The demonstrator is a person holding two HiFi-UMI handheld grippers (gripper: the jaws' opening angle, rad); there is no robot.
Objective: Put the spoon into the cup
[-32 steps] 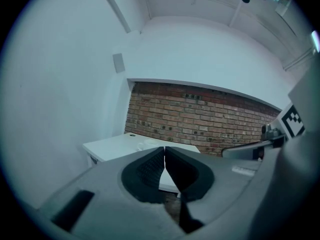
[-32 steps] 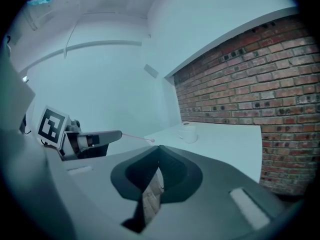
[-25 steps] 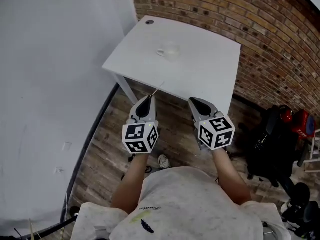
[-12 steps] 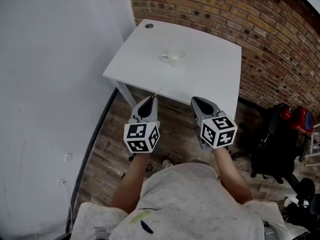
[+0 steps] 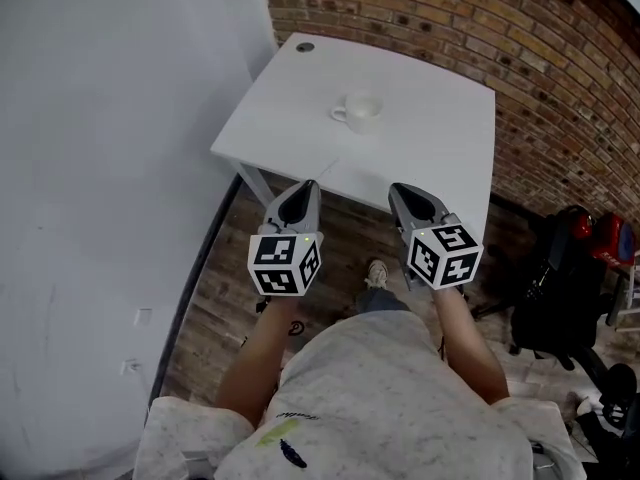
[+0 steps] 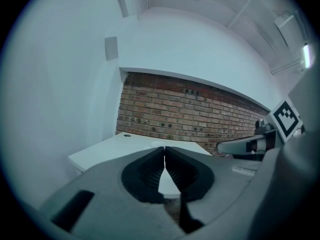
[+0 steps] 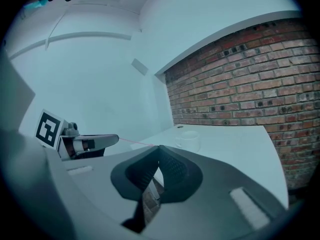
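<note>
Evidently the task is at an early stage: the person stands short of the table, over the brown wooden plank floor [image 5: 335, 238], with both tools held out in front at about the same height.

The left gripper [image 5: 308, 185] has its jaws pressed together. A thin, pale, rod-like spoon [image 5: 326, 171] sticks out from the tips towards the table edge. The right gripper view shows it as a fine pinkish line running out of that gripper's nose, so the spoon appears to be pinched by its handle end. The bowl is too slight to make out.

The right gripper [image 5: 398, 188] also has its jaws closed tip to tip, and nothing shows between them.

Beyond them is the white square table [image 5: 430, 158], bare except for a small white ceramic cup [image 5: 362, 111] near its middle. The cup is upright, its handle points to the left of the head view, and nothing shows inside it. It lies well apart from the spoon's tip. Behind the table runs a red brick wall [image 5: 450, 18].

Picking up the spoon looks done. What seems left is to close in on the table, bring the spoon over the cup's mouth, lower it in and let go.
</note>
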